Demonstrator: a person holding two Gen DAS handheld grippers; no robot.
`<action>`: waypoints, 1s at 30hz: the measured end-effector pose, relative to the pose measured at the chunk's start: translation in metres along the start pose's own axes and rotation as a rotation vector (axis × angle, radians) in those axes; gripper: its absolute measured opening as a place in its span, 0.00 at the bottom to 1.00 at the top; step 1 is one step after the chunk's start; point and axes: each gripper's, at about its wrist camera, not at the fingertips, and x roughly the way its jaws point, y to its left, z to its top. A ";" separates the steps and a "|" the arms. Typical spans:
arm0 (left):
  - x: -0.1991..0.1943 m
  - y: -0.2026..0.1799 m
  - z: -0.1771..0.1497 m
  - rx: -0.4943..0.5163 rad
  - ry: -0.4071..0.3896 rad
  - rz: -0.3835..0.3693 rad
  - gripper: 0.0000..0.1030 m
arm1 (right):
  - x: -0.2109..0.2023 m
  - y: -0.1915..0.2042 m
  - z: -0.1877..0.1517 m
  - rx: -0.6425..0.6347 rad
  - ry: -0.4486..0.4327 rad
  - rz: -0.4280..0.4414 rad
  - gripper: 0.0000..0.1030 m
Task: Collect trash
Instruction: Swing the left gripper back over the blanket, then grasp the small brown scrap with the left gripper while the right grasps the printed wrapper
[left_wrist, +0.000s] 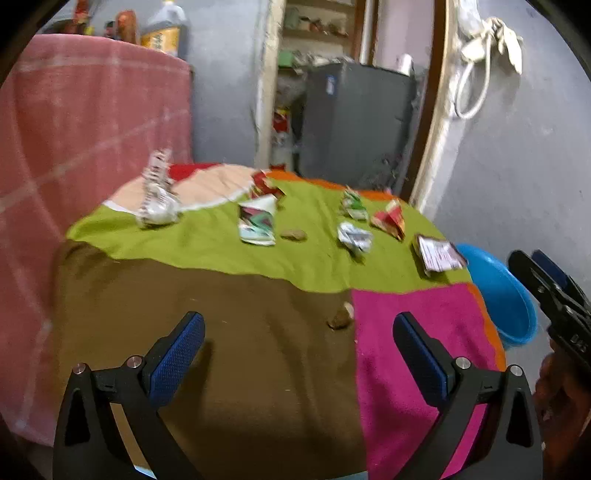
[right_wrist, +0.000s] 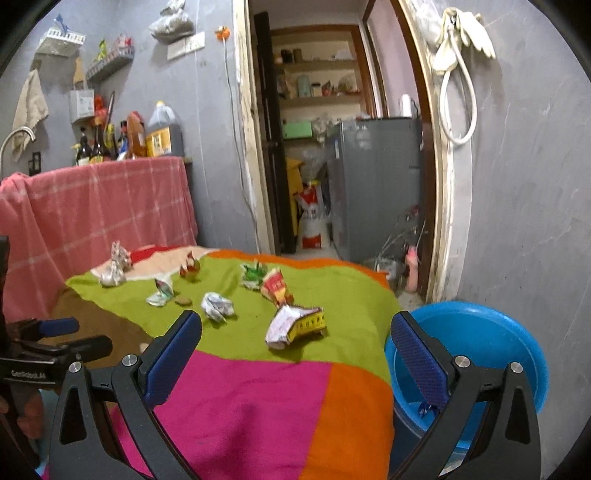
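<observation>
Both tongs spread wide, nothing held. Yellow-white wrapper seen ahead, centred between right gripper fingers, long axis crosswise; left gripper farther. Blue basin just right.

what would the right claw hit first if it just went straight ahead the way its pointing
Probably the yellow and white wrapper: it lies on the cloth-covered table almost centred between the open right claw. Depth is unclear, so the claw might pass above it.
</observation>
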 end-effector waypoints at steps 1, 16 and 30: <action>0.004 -0.001 0.000 0.005 0.018 -0.008 0.95 | 0.003 0.000 0.000 -0.001 0.011 0.000 1.00; 0.043 -0.011 0.006 0.058 0.143 -0.061 0.28 | 0.059 -0.009 -0.005 -0.011 0.214 0.053 1.00; 0.050 -0.007 0.009 0.028 0.170 -0.089 0.14 | 0.121 -0.008 -0.001 -0.050 0.360 0.031 0.99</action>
